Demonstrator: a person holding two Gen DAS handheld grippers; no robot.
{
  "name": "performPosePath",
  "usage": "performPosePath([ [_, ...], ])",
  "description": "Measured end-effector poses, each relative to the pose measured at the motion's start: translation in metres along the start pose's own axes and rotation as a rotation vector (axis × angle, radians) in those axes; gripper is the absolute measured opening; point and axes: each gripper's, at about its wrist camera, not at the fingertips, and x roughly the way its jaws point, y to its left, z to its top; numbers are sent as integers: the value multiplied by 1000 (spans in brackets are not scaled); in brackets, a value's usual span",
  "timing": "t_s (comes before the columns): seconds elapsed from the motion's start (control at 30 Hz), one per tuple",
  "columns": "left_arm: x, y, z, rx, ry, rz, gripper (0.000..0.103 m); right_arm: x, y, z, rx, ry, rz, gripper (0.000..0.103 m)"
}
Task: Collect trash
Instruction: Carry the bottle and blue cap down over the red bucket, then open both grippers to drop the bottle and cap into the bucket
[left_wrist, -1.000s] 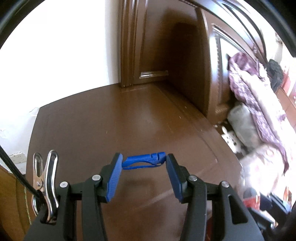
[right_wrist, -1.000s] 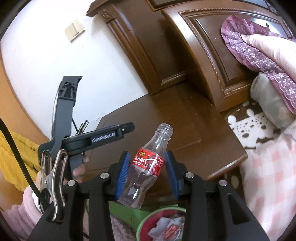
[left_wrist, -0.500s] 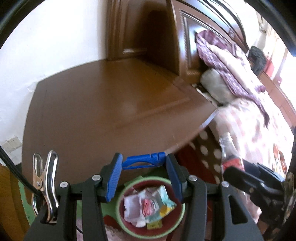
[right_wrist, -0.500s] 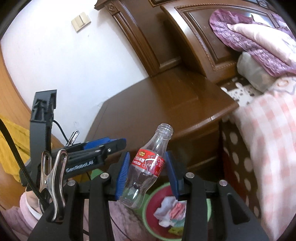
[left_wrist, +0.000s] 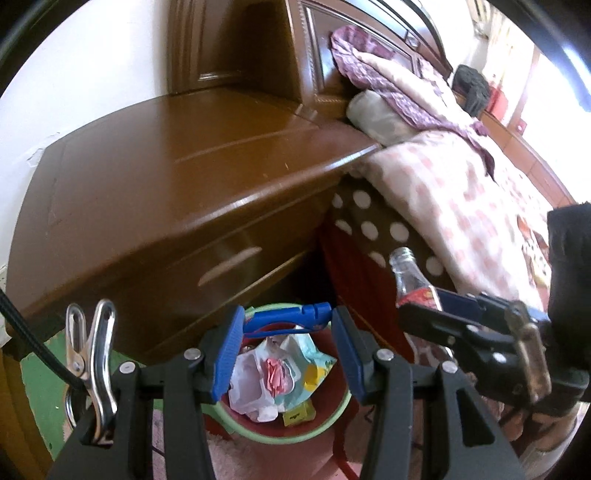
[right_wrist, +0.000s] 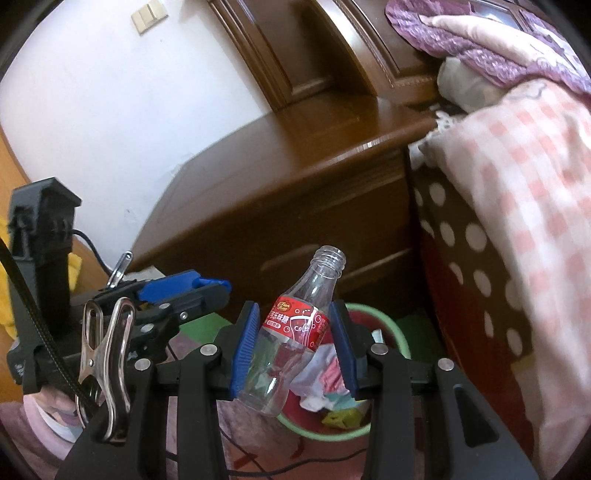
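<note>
- The right gripper (right_wrist: 295, 347) pinches an empty clear plastic bottle (right_wrist: 295, 332) with a red label; both blue pads press on its sides, and it tilts with its open neck up and away from the camera.
- The left gripper (left_wrist: 286, 343) pinches a small blue plastic piece (left_wrist: 286, 317) crosswise between its fingertips; what the piece is, I cannot tell.
- Both grippers hang over a round bin (left_wrist: 321, 432) with a green rim and red inside, which stands on the floor just in front of the bedside table (left_wrist: 177, 173), beside the bed (left_wrist: 461, 206).
- Crumpled wrappers (left_wrist: 273, 376) and paper already lie in the bin, so part of the collecting looks done.
- The top of the bedside table shows nothing on it in either view.
- Neither held thing is in the bin yet. The bottle sits above the near edge of the rim, the blue piece above the far edge.
- What seems left: bring each thing over the middle of the bin and let go. The bottle is light and could bounce off the rim if dropped off-centre.
</note>
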Motion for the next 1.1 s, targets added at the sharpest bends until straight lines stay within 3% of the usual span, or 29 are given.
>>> performPosePath([
  [0.23,12,-8,-16,72,2,38,51,17,0,-14,-19,44,-24,40],
  [0.53,61,-11,-36,57,38,-6,51,27,-15,-27,12,67,-45,40],
  [0.67,84,-9,-47,91,60,73,51,38,-21,-35,26,90,-72,40],
  [0.77,101,-3,-55,84,81,90,51,49,-24,-42,32,109,-78,40],
  [1.1,154,22,-79,-7,207,18,51,96,-43,-67,98,194,-79,40],
])
